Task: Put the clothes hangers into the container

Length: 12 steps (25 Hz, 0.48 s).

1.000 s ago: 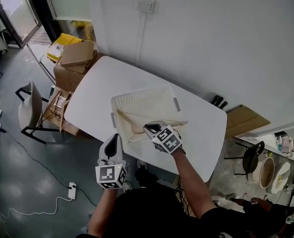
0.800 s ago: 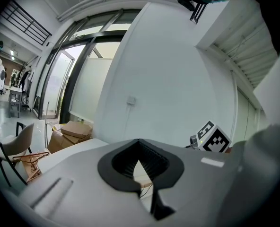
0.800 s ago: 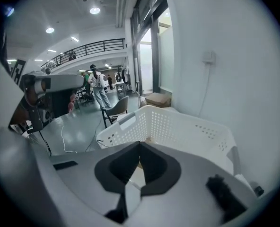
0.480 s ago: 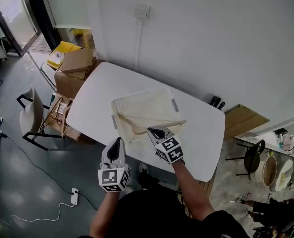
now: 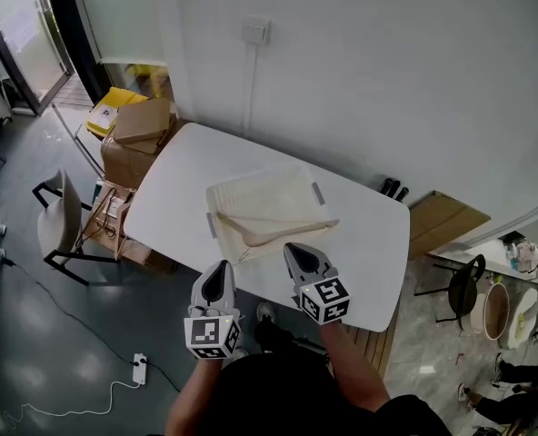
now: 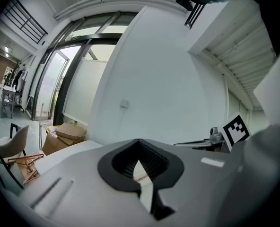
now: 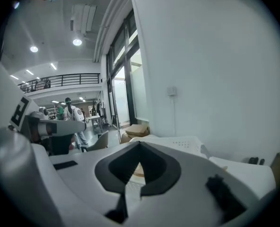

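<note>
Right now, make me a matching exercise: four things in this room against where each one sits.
Things:
1 wooden hangers
2 cardboard boxes
3 wall switch
4 power strip

Places:
A flat on the grey floor, lower left of the head view
B on the wall above the table
C in the white container
D stacked beside the table's left end

Pairs: 1-C, 2-D, 3-B, 4-A

The right tongs (image 5: 298, 251) have drawn back from the wooden hanger (image 5: 278, 229) lying across the white container (image 5: 251, 187), toward the tabletop's (image 5: 174, 184) near edge. Their jaws are now closed together and empty.
</note>
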Tool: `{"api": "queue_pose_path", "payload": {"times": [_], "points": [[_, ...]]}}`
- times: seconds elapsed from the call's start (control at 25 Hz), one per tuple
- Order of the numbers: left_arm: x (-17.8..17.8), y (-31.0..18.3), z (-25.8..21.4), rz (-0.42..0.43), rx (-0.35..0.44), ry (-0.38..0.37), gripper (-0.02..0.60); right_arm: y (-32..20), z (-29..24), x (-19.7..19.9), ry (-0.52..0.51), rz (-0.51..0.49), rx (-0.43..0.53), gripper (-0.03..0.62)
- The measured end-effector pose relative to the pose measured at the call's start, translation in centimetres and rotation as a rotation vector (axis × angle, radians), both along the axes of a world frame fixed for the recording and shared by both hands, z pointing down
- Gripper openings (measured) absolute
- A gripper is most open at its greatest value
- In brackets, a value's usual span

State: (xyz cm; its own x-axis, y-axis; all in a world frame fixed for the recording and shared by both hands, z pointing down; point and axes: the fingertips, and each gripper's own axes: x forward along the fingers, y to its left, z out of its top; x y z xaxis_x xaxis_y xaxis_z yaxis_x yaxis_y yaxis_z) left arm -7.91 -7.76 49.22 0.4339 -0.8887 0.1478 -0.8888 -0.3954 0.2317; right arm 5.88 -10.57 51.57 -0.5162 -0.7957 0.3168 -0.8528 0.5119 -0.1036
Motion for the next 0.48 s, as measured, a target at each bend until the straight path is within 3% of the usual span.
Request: {"api": "queue_pose_path", "payload": {"times": [0.48], "points": [[0.5,2.9,-0.4,0.033,0.015,0.001,0.006,5.6,-2.1,1.5,-0.079,0.145,0.088,0.015]]}}
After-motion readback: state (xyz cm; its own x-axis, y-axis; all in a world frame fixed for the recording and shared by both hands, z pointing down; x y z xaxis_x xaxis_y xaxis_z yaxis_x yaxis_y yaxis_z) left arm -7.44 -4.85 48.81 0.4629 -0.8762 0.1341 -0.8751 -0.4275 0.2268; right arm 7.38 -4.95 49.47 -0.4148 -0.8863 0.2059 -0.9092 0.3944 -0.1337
